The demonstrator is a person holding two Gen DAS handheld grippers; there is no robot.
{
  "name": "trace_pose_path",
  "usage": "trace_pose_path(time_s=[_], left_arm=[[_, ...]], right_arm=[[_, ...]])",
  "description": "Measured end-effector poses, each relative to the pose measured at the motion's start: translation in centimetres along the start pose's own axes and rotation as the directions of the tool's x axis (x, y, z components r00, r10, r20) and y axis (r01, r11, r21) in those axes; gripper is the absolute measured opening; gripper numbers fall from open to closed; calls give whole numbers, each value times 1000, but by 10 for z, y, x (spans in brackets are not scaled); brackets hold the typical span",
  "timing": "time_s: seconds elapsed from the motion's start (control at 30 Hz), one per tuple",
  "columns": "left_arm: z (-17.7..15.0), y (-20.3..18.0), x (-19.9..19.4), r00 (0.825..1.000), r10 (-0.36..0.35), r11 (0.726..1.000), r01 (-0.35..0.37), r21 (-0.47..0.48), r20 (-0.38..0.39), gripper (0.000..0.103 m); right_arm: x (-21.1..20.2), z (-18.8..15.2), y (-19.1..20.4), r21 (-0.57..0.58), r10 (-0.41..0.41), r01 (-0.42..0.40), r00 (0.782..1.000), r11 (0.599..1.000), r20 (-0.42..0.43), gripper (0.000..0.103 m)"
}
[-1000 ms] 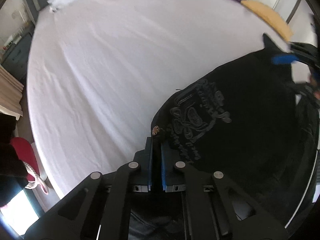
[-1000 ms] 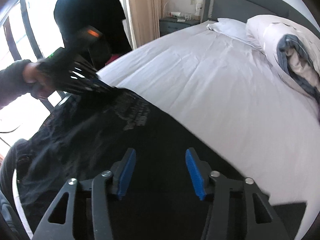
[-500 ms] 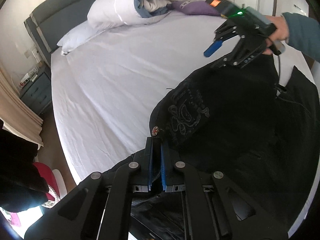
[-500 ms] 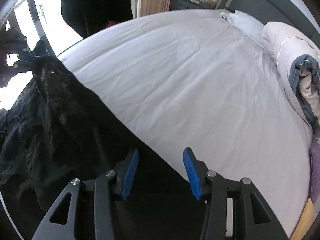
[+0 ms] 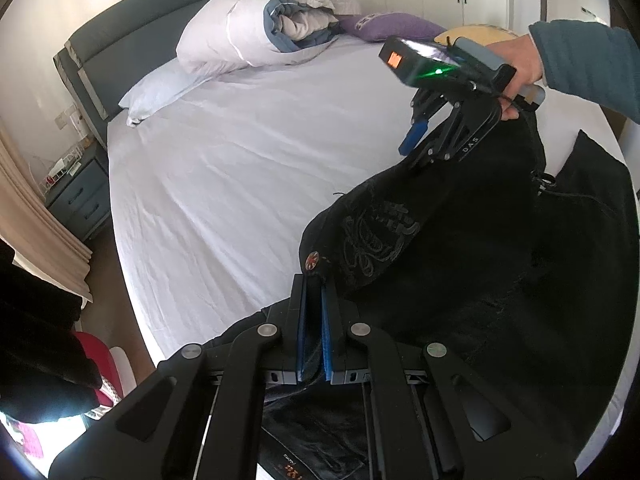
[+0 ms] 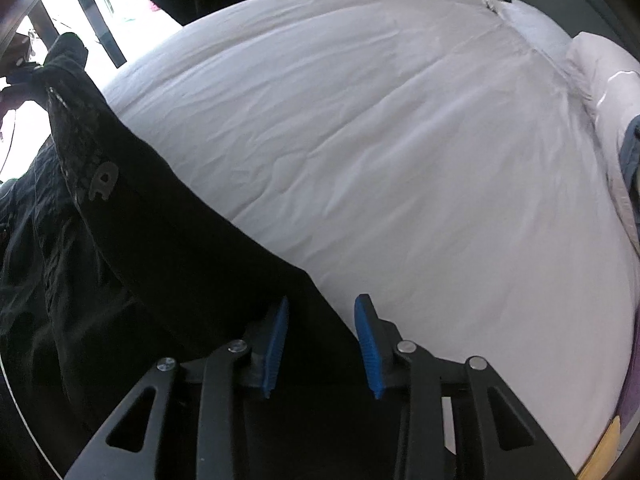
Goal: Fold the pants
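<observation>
Slippage is the risk — the left gripper [image 5: 313,328] is clamped on the waistband corner of the black pants [image 5: 460,264] above the bed [image 5: 240,168], while the right gripper [image 6: 322,344] closes astride the far edge, pads not yet pressing — that edge could slide free.

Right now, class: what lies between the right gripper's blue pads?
Black pants fabric fills the gap between the closing right gripper pads, with the white bed sheet beyond, as the right wrist view shows.
</observation>
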State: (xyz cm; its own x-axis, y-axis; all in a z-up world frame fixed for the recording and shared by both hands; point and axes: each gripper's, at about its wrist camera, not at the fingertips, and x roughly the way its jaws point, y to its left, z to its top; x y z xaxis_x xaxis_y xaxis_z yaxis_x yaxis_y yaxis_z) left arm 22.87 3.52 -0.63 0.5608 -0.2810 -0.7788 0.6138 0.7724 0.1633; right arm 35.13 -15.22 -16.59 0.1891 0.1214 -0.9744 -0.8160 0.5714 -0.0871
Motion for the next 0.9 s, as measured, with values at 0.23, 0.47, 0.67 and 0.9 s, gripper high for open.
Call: trace_pose_path(time_s=[0.23,0.47,0.67,0.9], left_arm=[[-4,-1,9,999,-19,1000,20,4,-44,5],[-6,-4,25,996,-37,999,36,-18,-79,5],[-3,-7,25,997,-29,1000,29,-12,-71,5],[-1,-3,13,999,-13,999,12,-38,-38,5]], right_arm=[[9,7,-7,-14,-20,20,999,1000,-33,52],[20,20,-14,-30,67,-71,991,997,-112,35],[9,25,-4,-29,99,-102,990,994,-96,7],[-46,8,-1,27,-21,20,997,999,71,4]])
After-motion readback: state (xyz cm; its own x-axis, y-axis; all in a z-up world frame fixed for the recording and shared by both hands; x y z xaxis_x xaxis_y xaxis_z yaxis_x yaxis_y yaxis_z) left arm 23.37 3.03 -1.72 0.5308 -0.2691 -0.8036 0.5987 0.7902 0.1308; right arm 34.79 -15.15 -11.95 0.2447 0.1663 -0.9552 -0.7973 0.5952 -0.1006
